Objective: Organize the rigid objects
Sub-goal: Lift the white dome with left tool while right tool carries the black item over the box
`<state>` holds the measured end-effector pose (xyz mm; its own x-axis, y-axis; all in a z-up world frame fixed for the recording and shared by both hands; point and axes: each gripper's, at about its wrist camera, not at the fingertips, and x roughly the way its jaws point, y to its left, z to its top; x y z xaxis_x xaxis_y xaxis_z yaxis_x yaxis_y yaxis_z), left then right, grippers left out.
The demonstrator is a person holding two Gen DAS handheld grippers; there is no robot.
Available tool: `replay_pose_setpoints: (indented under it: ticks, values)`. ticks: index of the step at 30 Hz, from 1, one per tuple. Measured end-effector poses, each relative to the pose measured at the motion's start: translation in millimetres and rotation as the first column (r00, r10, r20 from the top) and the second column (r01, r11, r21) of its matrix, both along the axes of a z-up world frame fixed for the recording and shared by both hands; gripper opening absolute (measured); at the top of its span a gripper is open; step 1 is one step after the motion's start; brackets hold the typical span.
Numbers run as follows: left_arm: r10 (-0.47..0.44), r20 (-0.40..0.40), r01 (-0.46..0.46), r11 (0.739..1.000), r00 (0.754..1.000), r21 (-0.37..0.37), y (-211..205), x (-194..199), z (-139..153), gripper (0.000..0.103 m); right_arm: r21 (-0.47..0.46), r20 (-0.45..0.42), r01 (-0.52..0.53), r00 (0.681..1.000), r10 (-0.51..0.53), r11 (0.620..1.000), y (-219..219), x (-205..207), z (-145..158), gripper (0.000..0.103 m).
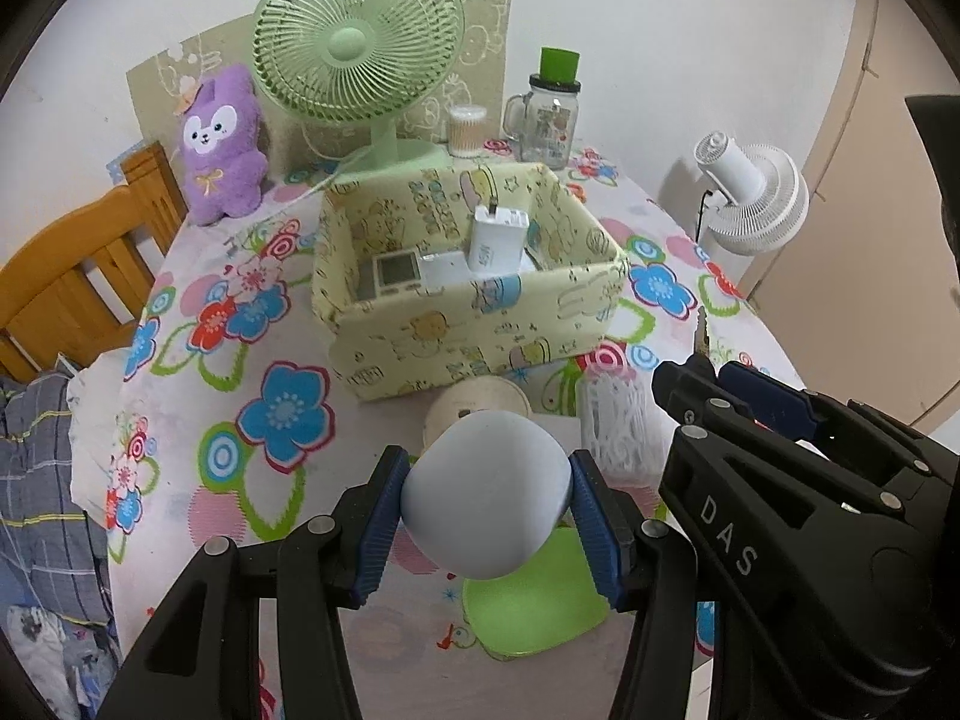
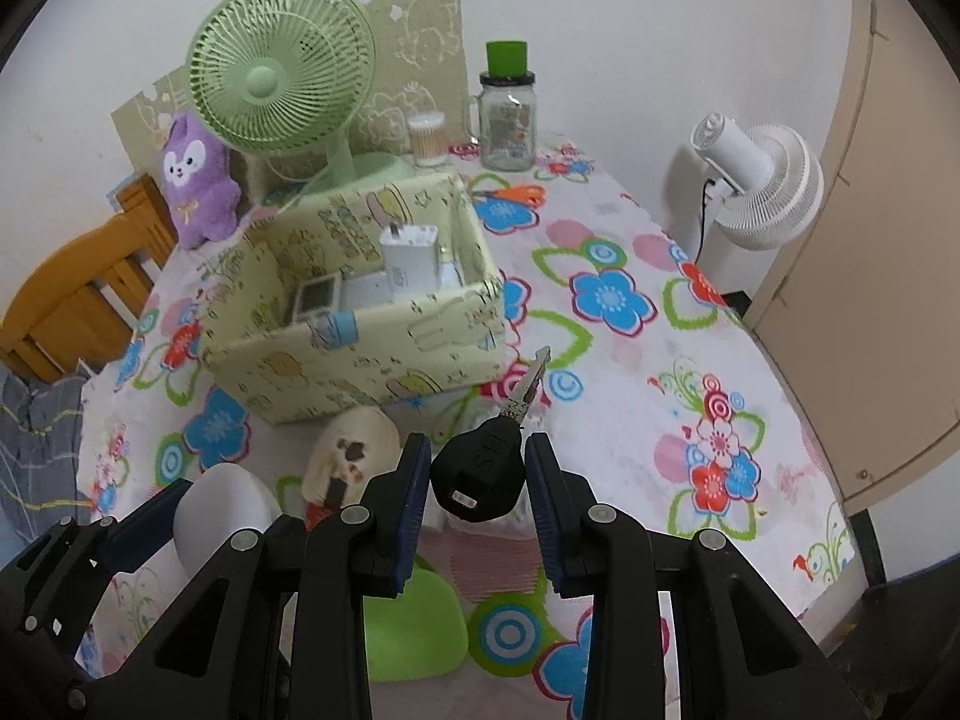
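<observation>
Left wrist view first: the left gripper [image 1: 486, 525] is closed around a pale grey rounded object [image 1: 486, 495], both blue pads pressed against its sides, held up above the flowered tablecloth [image 1: 288, 330]. At twelve o'clock from it sits the yellow patterned box [image 1: 474, 324], open-topped, and inside you can see a white charger [image 1: 498, 243] standing upright with a small screen device [image 1: 396, 270] lying at its nine o'clock. Just below the box's front wall, a round cream item [image 1: 480, 402] peeks out behind the grey object, and a bright green flat piece [image 1: 534, 606] lies under the gripper at five o'clock. Over at three o'clock, the right gripper [image 1: 738, 390] pokes in, a key blade showing at its tip. Back at twelve, the green desk fan [image 1: 357, 42], with a purple plush [image 1: 222, 144] at its nine o'clock and a glass jar [image 1: 549, 114] at its three. Now the right wrist view: the right gripper [image 2: 478, 480] is clamped on the black head of a key [image 2: 480, 471], blade pointing toward one o'clock, hanging clear of the cloth. The box [image 2: 360, 354] lies at eleven o'clock, and the grey object [image 2: 219, 516] shows at nine o'clock in the left gripper [image 2: 150, 516].
</observation>
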<state>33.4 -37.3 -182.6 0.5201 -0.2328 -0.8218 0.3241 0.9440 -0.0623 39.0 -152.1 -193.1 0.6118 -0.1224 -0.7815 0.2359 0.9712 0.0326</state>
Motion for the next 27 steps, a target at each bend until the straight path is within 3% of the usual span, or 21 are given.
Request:
replay_pose_setpoints:
  ticks: [14, 27]
  values:
    - [0.014, 0.055, -0.013, 0.999, 0.998, -0.029, 14.5, 12.4, 35.0, 0.056, -0.029, 0.074, -0.016, 0.997, 0.018, 0.999, 14.4, 10.5, 39.7, 0.035]
    - [0.072, 0.074, -0.070, 0.997, 0.995, -0.033, 10.7, 33.7, 43.8, 0.056, -0.029, 0.099, -0.072, 0.992, 0.074, 0.997, 10.3, 39.6, 50.1, 0.035]
